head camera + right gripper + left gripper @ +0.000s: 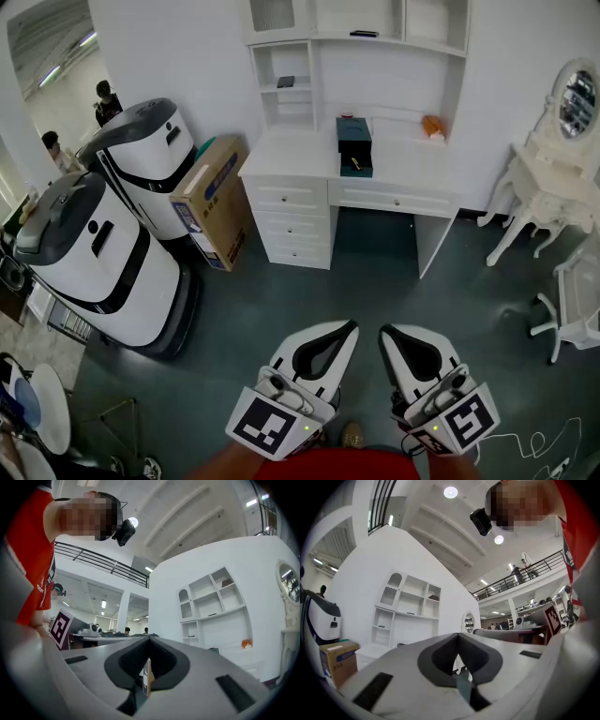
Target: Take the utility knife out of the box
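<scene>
A dark teal box point(354, 145) stands on the white desk point(309, 155) across the room. It shows as a small dark shape in the left gripper view point(400, 644) and the right gripper view point(213, 650). No utility knife can be made out at this distance. My left gripper point(349, 328) and right gripper point(386, 333) are side by side low in the head view, far from the desk and pointing toward it. The left gripper's point(457, 634) jaws meet at the tip with nothing between them, and so do the right gripper's point(150, 638).
Two large white-and-black machines point(103, 262) stand at the left beside a cardboard carton point(214, 202). A white vanity with an oval mirror point(553, 159) and a white chair point(577, 300) stand at the right. An orange object point(432, 126) lies on the desk. Dark teal floor lies between me and the desk.
</scene>
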Demonstrator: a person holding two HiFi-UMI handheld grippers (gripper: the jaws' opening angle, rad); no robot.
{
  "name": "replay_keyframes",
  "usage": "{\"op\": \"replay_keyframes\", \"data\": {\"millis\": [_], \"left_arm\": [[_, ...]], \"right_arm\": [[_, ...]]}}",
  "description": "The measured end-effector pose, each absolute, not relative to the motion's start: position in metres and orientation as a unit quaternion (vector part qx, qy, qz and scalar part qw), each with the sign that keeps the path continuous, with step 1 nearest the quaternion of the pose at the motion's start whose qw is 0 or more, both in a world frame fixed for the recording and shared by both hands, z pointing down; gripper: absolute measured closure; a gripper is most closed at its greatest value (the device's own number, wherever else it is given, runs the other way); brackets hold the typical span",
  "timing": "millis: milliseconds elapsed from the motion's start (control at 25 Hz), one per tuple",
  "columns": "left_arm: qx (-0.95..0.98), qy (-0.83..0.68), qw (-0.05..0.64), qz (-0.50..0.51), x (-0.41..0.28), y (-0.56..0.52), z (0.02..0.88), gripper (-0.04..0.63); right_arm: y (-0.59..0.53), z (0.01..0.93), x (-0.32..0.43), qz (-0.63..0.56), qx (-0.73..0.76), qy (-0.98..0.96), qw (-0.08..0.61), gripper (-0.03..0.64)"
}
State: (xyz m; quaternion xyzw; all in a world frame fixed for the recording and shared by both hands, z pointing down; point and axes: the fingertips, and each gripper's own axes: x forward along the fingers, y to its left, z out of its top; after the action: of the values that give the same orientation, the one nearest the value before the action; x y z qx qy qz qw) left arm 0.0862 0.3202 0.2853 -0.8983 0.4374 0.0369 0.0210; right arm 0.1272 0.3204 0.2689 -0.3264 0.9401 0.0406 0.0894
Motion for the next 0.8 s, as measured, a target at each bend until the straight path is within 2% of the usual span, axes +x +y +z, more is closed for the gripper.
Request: {"op": "replay_keyframes", "data": {"millis": [320, 800], "left_arm": [[-0.897, 0.441, 0.018, 0.037, 0.076, 0.314, 0.288, 0.558], [-0.893, 0.448, 0.022, 0.042, 0.019, 0.292, 0.287, 0.558]], "right_arm": [[0.313, 0.267, 0.121, 0.031, -0.326, 0.939, 0.101, 0.621], [0.293, 0.264, 0.074, 0.035, -0.329, 0.939, 0.097, 0.621]]}}
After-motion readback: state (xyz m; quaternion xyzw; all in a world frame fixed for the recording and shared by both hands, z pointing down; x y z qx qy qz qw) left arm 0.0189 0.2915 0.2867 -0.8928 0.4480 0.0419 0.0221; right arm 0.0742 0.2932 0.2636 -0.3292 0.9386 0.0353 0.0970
